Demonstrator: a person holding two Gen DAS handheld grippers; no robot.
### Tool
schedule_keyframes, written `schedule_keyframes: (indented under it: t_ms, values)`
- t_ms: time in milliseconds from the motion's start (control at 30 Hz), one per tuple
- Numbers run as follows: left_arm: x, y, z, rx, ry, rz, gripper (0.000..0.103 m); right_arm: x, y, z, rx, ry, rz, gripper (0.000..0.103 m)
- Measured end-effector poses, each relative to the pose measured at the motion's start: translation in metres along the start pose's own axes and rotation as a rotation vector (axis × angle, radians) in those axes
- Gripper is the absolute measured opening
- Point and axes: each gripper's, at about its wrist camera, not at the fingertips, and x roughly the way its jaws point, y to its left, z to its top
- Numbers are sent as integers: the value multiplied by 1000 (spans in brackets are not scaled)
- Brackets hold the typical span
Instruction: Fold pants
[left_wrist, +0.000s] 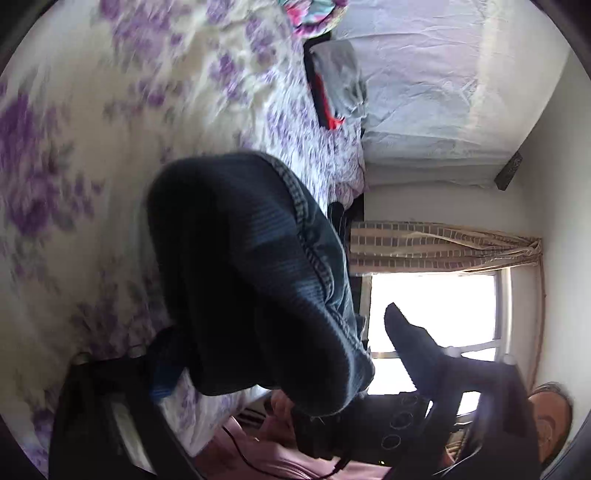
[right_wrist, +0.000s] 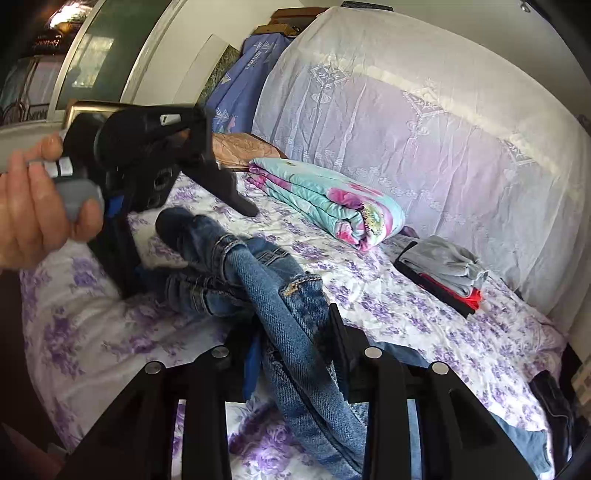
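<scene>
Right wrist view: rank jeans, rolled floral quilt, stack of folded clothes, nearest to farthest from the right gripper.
1. jeans: between the right gripper fingers, centre foreground.
2. stack of folded clothes: on the bedsheet, off to the right, mid-bed.
3. rolled floral quilt: farther back, near the draped headboard.

The stack and the quilt are fairly close in distance; the quilt's far end lies deeper.
</scene>
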Motion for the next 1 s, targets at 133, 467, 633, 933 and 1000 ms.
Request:
schedule_keyframes:
  t_ms: [133,467,633,933,1000]
  values:
    - [-13,-22,17,119,-54,93,37,11,1,6,-18,13,-13,33]
    - [-34,-113,101,469,-194,195,32,76,4,71,-199,-138,-295,31]
    - [-58,-85,126,461,-271,246,33,121,33,74,-255,-76,-207,33]
    - [-118,-11,115,238,-434,494,35,83,-17,62,53,12,304,71]
    - [-118,-51,97,375,-489,590,46,71,-49,55,175,-10,274,73]
